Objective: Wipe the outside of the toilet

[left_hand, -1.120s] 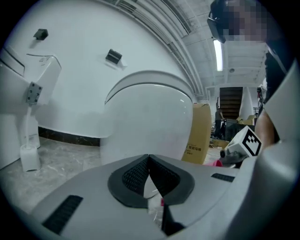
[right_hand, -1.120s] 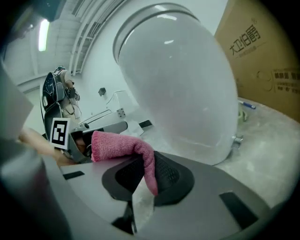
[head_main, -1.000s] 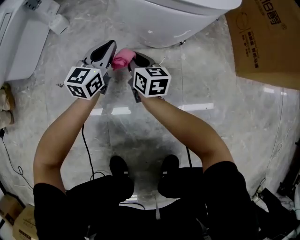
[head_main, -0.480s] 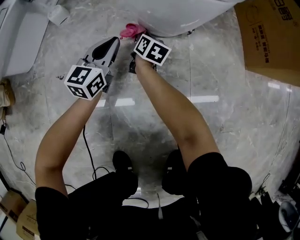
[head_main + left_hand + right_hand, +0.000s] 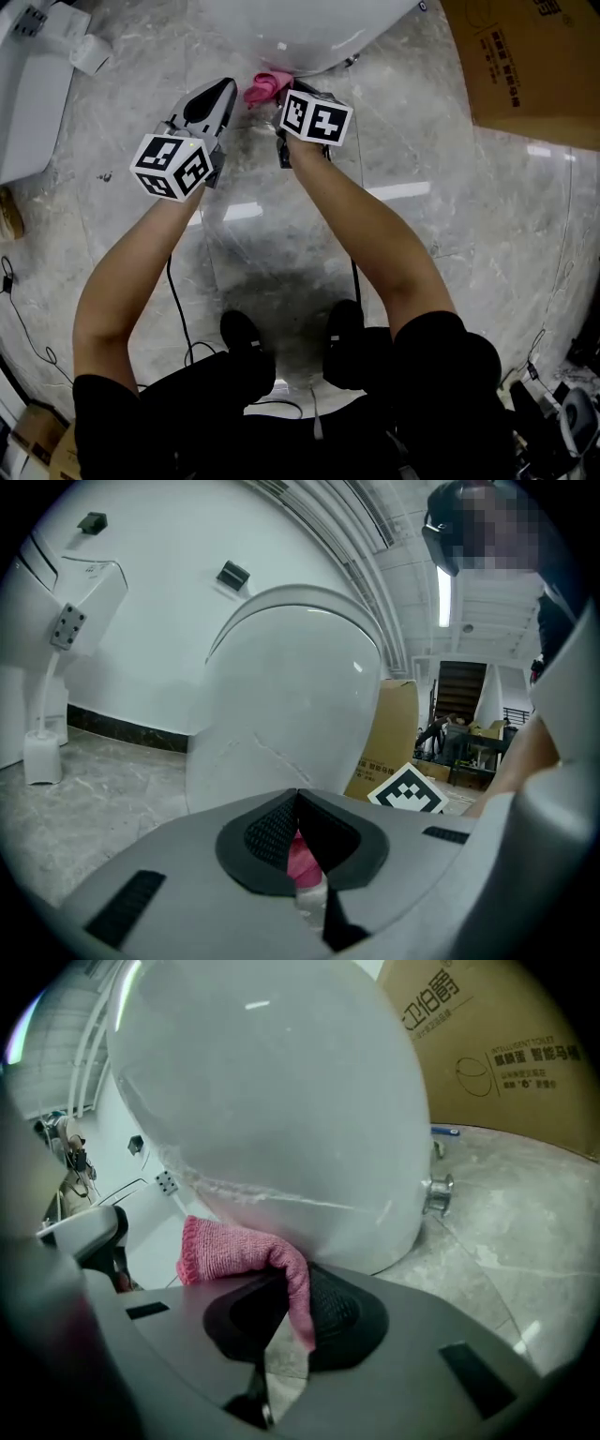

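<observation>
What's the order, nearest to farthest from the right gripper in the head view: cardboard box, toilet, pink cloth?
1. pink cloth, clamped in the right gripper.
2. toilet, just ahead of it.
3. cardboard box, far off to the right.

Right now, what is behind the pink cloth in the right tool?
The outer wall of the toilet, close behind the pink cloth that the right tool grips. Whether they touch is hidden by the cloth.

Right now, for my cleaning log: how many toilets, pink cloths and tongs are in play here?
Toilet: 1
Pink cloth: 1
Tongs: 2, left tongs and right tongs
Total: 4
</observation>
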The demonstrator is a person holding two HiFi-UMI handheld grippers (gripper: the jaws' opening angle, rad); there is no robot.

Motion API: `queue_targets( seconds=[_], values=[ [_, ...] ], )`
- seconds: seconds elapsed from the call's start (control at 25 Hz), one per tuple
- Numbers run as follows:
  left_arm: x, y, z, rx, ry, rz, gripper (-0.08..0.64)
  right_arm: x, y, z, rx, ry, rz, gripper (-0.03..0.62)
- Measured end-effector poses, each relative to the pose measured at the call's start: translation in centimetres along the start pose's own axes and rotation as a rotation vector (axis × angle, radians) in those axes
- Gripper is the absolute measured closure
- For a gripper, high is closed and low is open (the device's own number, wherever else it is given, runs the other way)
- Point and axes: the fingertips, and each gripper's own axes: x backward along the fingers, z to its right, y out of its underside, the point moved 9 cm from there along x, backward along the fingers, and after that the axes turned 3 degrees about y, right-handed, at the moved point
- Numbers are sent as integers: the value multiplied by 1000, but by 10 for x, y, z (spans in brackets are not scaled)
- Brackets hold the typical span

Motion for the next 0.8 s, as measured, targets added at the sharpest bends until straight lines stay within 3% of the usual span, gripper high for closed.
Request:
queue_targets(
  seconds=[0.2,0.4,0.6,0.8],
  values=[
    [-10,4,3,1,15,-8,545,20,-19,55,21,119,-4,526],
    [-12,5,4,-1,24,-19,545,34,-73,110,19,264,82,528],
    [-11,3,4,-5,24,-10,545,25,-127,128,174,300,93,528],
    [-12,5,4,-4,16,-14,545,32,-135,135,218,341,156,528]
  ],
)
